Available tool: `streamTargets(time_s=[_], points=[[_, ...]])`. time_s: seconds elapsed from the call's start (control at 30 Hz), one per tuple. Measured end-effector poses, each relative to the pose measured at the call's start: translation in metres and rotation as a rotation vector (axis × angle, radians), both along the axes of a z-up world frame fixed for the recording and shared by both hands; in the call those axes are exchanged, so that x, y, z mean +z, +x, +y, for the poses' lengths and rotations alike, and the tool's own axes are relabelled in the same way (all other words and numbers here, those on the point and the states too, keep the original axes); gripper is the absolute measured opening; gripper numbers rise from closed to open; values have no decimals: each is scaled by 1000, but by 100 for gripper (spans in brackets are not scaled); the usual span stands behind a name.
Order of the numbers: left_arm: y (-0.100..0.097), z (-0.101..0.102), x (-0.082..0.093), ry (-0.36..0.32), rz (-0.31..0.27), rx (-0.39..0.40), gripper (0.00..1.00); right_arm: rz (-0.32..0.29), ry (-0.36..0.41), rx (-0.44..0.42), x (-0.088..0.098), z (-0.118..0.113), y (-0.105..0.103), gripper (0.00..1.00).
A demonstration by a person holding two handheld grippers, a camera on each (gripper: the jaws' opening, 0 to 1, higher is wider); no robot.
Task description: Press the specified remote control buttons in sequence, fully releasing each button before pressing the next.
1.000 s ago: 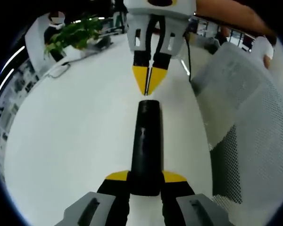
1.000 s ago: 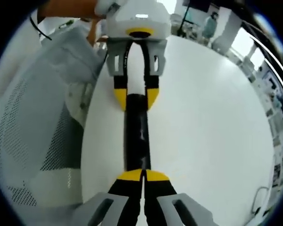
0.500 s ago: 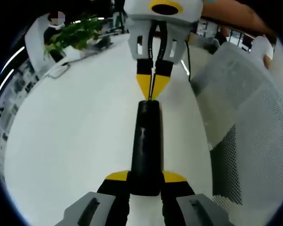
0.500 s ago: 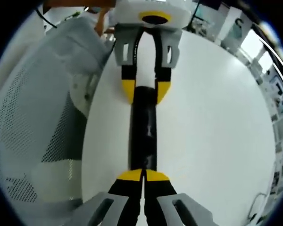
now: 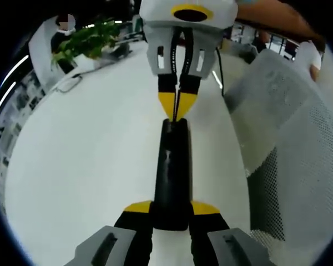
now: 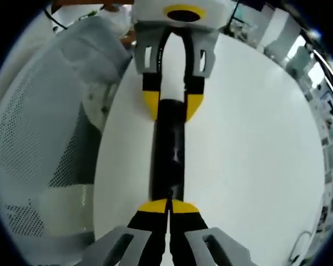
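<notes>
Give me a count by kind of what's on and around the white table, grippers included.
Remote: 1
Grippers: 2, left clamped on the remote, right shut at its other end
Mesh chair: 1
Potted plant: 1
Table: 1
Total: 6

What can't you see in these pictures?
- Buttons on the black remote control: too dark and glossy to make out in either view.
- Near end of the remote, left gripper view: covered by the left hand-held gripper.
- Whether the shut right hand-held gripper touches a button: too small.
</notes>
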State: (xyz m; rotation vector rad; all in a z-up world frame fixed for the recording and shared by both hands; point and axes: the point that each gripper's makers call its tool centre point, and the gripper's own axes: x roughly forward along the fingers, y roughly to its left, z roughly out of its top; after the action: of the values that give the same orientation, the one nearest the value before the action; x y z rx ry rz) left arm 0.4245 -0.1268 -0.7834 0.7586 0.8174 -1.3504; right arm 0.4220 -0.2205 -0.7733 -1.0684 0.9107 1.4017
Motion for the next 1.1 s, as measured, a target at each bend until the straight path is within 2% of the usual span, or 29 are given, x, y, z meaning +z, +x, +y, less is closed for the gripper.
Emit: streamTargets(time_s=[0.37,0.63,1.1], points=[[-1,0,0,0,2,7,23,-3,-50,46,-2,0,0,0],[-2,0,1,-2,2,8,23,35,-65,29,-2,0,1,0],[-3,0,1,-4,3,10,23,51,-70,-14,-2,1,0,0]])
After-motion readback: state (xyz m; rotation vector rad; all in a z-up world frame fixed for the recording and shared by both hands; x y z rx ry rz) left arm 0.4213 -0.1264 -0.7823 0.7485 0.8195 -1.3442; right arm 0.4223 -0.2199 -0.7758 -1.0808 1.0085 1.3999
